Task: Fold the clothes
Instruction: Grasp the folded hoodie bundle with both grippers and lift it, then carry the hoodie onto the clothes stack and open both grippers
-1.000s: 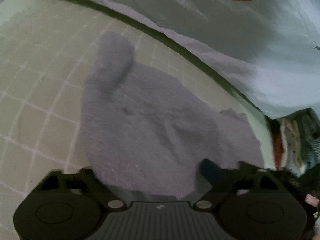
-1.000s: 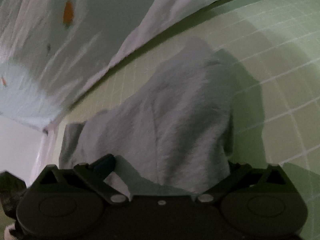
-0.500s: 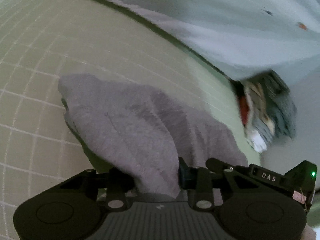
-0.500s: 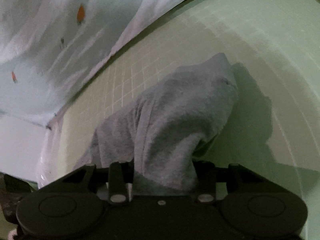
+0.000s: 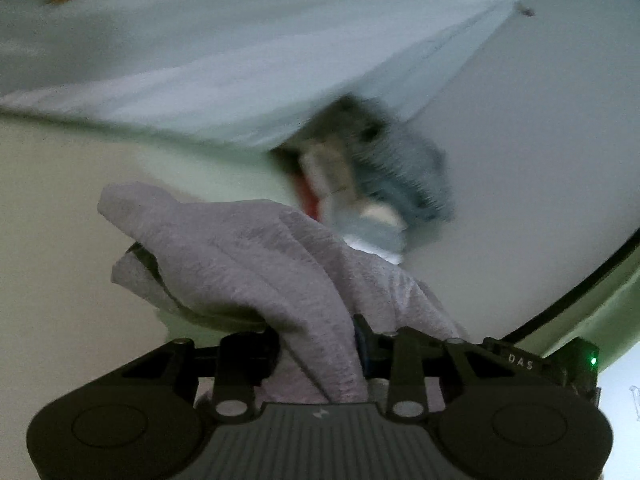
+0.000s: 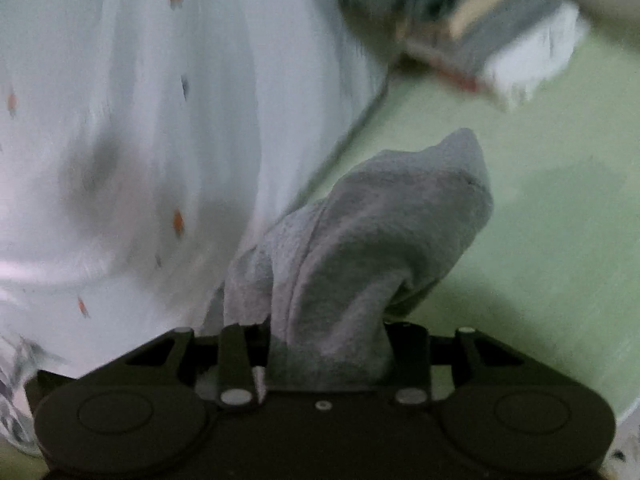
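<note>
Left gripper (image 5: 316, 344) clamped on a bunched fold of the grey cloth (image 5: 256, 256), fabric spilling forward over the jaws and held up off the green mat (image 5: 60, 220). Beyond it a blurred stack of clothes (image 5: 372, 184) by the mat's edge, under a white sheet (image 5: 200, 60) with orange marks.

Right gripper (image 6: 328, 356) likewise closed on the cloth (image 6: 380, 232), a thick wad pinched between the fingers, one corner peaking up and drooping over the mat (image 6: 540, 240). Sheet (image 6: 120, 120) to its left, stack (image 6: 480, 40) at upper right, both smeared by motion.

Cloth therefore slung between both grippers, gathered rather than flat; stage of folding not settled by this.

Risks, as judged: uneven bunching in either grip giving a crooked, lumpy fold; a loose layer slipping out on one side, so the edges land askew; a swinging corner brushing the stack and knocking it over, or snagging the sheet.
</note>
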Tool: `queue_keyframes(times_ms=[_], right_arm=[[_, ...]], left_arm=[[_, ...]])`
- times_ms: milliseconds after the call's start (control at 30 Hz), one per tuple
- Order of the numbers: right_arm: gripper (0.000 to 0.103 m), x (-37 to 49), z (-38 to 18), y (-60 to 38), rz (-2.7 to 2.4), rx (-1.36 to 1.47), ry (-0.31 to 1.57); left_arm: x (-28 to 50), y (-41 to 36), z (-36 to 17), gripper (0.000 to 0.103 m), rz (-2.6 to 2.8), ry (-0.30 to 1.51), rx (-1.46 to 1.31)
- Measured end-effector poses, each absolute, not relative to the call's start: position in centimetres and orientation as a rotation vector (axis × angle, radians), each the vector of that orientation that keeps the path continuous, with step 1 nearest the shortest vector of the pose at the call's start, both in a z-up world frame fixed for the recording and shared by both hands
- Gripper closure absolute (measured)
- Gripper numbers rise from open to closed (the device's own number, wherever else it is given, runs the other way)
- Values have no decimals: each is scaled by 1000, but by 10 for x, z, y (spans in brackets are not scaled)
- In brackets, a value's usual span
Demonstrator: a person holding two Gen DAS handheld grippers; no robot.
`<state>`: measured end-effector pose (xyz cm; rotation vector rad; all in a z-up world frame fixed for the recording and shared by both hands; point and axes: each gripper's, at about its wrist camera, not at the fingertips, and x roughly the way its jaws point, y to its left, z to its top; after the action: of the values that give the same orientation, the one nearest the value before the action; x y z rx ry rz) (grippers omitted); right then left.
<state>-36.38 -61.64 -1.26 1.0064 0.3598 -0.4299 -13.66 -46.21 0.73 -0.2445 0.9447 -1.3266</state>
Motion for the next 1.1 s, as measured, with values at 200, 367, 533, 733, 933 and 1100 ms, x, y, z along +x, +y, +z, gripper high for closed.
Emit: queue_keyframes(times_ms=[200,367,533,733,933,1100], right_arm=[[62,-390,65,-738,-420,818,243],[62,-407,146,-851,-417,599,122],[43,-388,178,-966,-507,471,101],[16,-341,134,-1066,-894,326,273],[7,-321,116,-1046,-923,74,104],[7,-263,52,-1090,-769,216,326]], left_arm=[[-162,-594,72,68,-1394,794,-359],[-166,-708,140,67,-1484,616,-397],[-133,-812,157,52,-1323,597,-387],[-106,-863,123,43,-1029,624,-261],[-102,-876,93,33,-972,641,-126],[-97,-887,70,24,-942,665,-37]])
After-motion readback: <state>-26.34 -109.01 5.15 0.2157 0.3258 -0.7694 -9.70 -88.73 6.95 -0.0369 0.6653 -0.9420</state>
